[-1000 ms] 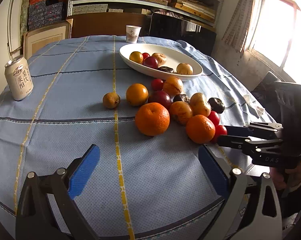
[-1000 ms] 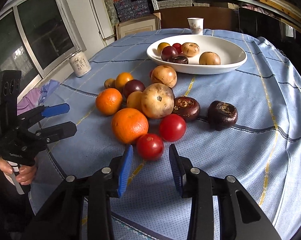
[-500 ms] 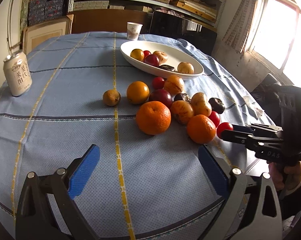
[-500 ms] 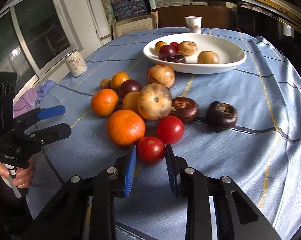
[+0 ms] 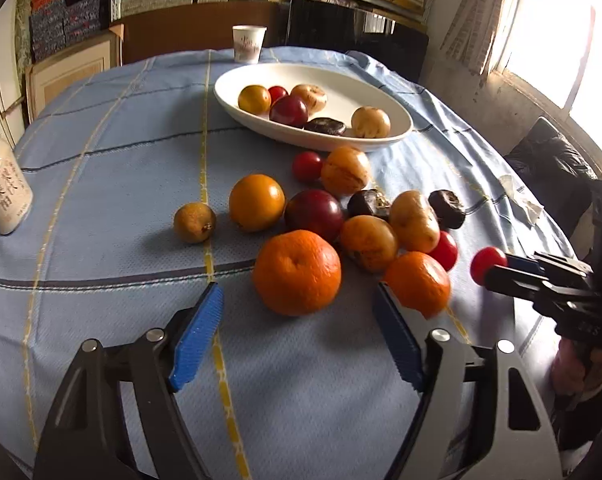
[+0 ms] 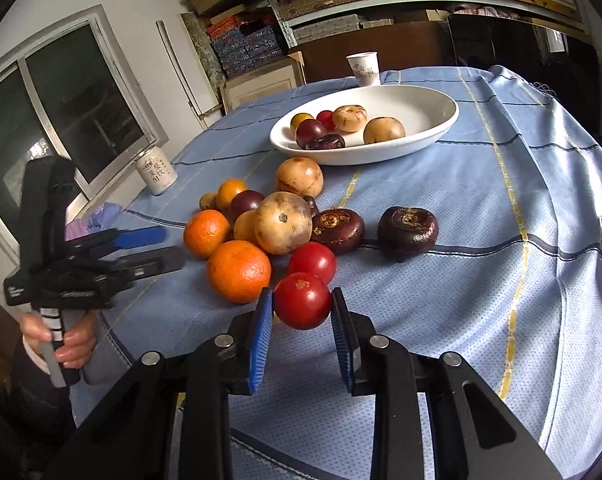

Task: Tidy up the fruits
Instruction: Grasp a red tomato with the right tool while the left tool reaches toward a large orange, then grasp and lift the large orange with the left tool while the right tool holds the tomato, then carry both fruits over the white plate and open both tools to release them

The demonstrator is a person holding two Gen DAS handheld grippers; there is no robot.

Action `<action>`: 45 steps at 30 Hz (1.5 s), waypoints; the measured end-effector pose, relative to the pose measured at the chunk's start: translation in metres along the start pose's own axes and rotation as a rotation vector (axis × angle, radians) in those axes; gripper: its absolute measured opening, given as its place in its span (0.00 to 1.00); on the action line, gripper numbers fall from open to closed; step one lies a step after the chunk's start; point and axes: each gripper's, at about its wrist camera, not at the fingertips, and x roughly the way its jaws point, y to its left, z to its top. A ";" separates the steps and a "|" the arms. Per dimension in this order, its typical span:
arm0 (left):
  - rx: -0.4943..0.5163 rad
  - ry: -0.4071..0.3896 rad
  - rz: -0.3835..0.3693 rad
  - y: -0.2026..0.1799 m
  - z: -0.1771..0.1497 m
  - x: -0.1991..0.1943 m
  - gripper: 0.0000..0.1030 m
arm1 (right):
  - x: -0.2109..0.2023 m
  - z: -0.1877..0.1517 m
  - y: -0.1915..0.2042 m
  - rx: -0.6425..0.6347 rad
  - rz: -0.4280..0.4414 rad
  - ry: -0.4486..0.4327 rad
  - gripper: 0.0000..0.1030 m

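My right gripper (image 6: 302, 297) is shut on a red tomato (image 6: 303, 306), held just clear of the fruit pile; the left wrist view shows the same tomato (image 5: 487, 264) at that gripper's (image 5: 497, 270) tips on the right. My left gripper (image 5: 297, 292) is closing, its blue pads either side of a large orange (image 5: 297, 272) and not touching it. From the right wrist view the left gripper (image 6: 169, 246) is at the left. Several oranges, tomatoes, and brown and dark fruits lie on the blue cloth. The white oval bowl (image 5: 401, 128) behind them holds several fruits.
A drink can (image 5: 3, 188) stands at the left table edge. A paper cup (image 5: 249, 42) is behind the bowl. A scrap of paper (image 5: 521, 202) lies near the right edge. Shelves, a window and a dark chair surround the table.
The right gripper shut on the red tomato and drew it away from the pile. The left gripper moved forward to the large orange and its jaws narrowed.
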 end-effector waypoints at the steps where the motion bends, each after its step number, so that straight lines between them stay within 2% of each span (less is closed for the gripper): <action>1: -0.003 0.002 -0.002 0.000 0.001 0.002 0.68 | -0.001 0.000 -0.001 0.007 0.005 -0.002 0.29; 2: -0.003 0.002 0.000 0.001 0.004 0.003 0.62 | -0.002 0.000 -0.003 0.015 0.008 -0.006 0.29; 10: -0.014 0.020 0.007 0.004 0.008 0.012 0.60 | -0.003 0.000 -0.003 0.016 0.026 -0.010 0.29; 13: -0.014 0.032 -0.012 0.005 0.009 0.015 0.50 | -0.003 0.000 -0.004 0.021 0.033 -0.011 0.29; 15: -0.007 0.036 -0.016 0.002 0.009 0.016 0.47 | -0.003 0.000 -0.004 0.021 0.035 -0.009 0.29; 19: 0.009 0.032 0.002 -0.002 0.009 0.015 0.46 | -0.002 -0.001 -0.004 0.025 0.036 -0.010 0.29; 23: -0.018 0.019 -0.002 0.002 0.007 0.009 0.46 | -0.002 -0.001 -0.005 0.027 0.035 -0.010 0.29; 27: -0.037 0.004 -0.033 0.005 0.007 -0.004 0.46 | -0.003 -0.001 -0.004 0.027 0.028 -0.011 0.29; 29: -0.032 0.005 -0.076 0.006 0.012 -0.012 0.46 | -0.002 0.000 -0.005 0.032 0.023 -0.003 0.29; 33: -0.002 -0.010 -0.148 0.004 0.042 -0.028 0.46 | -0.008 0.019 -0.003 0.027 0.052 0.012 0.29; 38: 0.046 -0.077 -0.145 -0.005 0.101 -0.033 0.46 | -0.024 0.074 0.003 -0.066 -0.012 -0.105 0.29; 41: 0.029 -0.057 -0.160 -0.008 0.141 -0.009 0.46 | -0.009 0.108 -0.013 -0.041 -0.051 -0.140 0.29; 45: 0.025 0.010 -0.111 -0.014 0.179 0.040 0.46 | 0.028 0.140 -0.045 0.029 -0.089 -0.119 0.29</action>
